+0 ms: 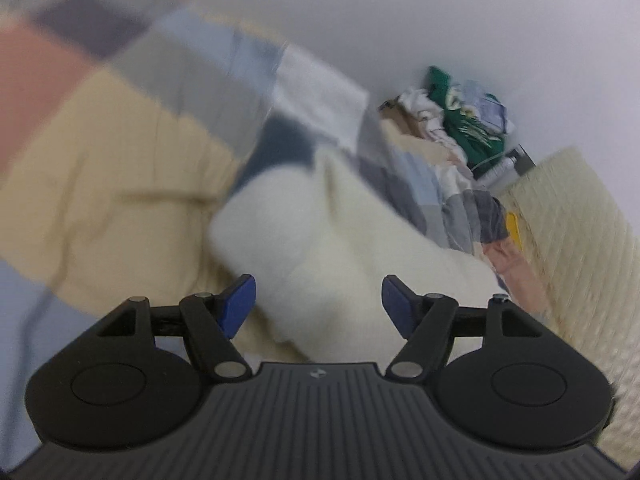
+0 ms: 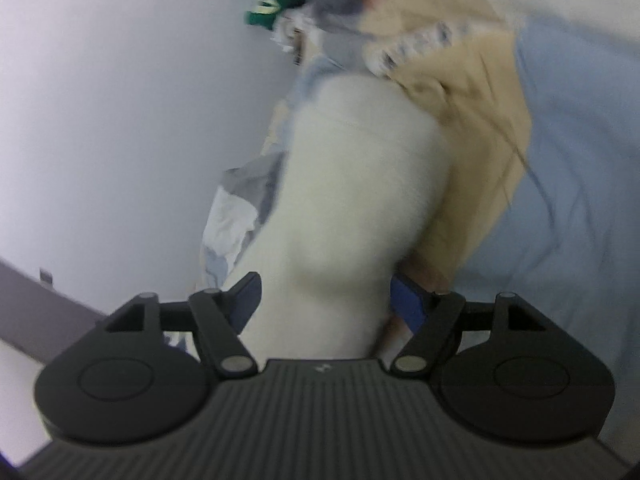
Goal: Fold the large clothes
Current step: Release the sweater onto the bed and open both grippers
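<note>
A cream-white fleecy garment (image 1: 320, 232) lies bunched on a patchwork quilt (image 1: 112, 184) of yellow, blue, grey and pink patches. My left gripper (image 1: 318, 304) hangs just above its near end, blue pads wide apart and clear of the cloth. In the right wrist view the same garment (image 2: 352, 200) runs away from me over the quilt's yellow patch (image 2: 472, 92). My right gripper (image 2: 326, 300) stands open with the garment's near end filling the gap between its fingers; no pad visibly presses on it. Both views are blurred.
A heap of other clothes with a green one (image 1: 460, 120) sits at the far end of the bed against the pale wall (image 1: 440, 8). A cream ribbed surface (image 1: 568, 232) runs along the right. The right wrist view shows the wall (image 2: 120, 120) and a dark ledge (image 2: 36, 312) at left.
</note>
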{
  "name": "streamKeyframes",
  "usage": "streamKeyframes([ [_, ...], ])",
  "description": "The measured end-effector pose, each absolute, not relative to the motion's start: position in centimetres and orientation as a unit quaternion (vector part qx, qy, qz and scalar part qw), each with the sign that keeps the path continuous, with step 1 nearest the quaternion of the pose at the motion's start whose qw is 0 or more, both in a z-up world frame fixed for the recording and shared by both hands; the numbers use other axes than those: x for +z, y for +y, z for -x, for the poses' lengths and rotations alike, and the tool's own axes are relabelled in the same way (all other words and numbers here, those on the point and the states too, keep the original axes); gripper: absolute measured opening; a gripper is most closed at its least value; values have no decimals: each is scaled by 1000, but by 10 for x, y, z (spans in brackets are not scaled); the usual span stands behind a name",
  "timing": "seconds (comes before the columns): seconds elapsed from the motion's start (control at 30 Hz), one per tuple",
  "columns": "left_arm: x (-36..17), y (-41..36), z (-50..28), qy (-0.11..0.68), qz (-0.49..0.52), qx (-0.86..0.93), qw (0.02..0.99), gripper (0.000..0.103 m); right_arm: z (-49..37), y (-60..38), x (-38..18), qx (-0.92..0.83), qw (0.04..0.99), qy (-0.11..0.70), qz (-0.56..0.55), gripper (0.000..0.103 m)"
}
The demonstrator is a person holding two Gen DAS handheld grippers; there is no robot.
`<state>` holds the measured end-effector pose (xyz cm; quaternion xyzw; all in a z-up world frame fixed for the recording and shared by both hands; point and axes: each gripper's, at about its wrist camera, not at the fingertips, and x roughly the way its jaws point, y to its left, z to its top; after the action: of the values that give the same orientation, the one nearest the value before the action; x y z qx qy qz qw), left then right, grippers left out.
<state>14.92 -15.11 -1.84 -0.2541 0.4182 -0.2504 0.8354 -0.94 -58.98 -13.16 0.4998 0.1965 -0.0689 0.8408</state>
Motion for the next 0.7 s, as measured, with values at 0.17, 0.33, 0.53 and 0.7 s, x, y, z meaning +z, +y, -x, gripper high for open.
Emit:
streamKeyframes([
  [0.17, 58, -150, -113, 360, 170, -261, 879, 74, 29, -569, -69, -48, 886, 157, -434, 74],
  [0.33, 119, -145, -74, 303, 131, -280, 901, 74, 48, -536, -6, -21, 926, 113, -361, 74],
  [0.53, 164, -140, -19, 259, 72, -288, 919, 74, 79, -493, 43, -13, 946, 107, -305, 74],
  [0.7, 174, -131, 19, 233, 52, -292, 926, 74, 99, -451, 60, -22, 961, 127, -244, 74],
])
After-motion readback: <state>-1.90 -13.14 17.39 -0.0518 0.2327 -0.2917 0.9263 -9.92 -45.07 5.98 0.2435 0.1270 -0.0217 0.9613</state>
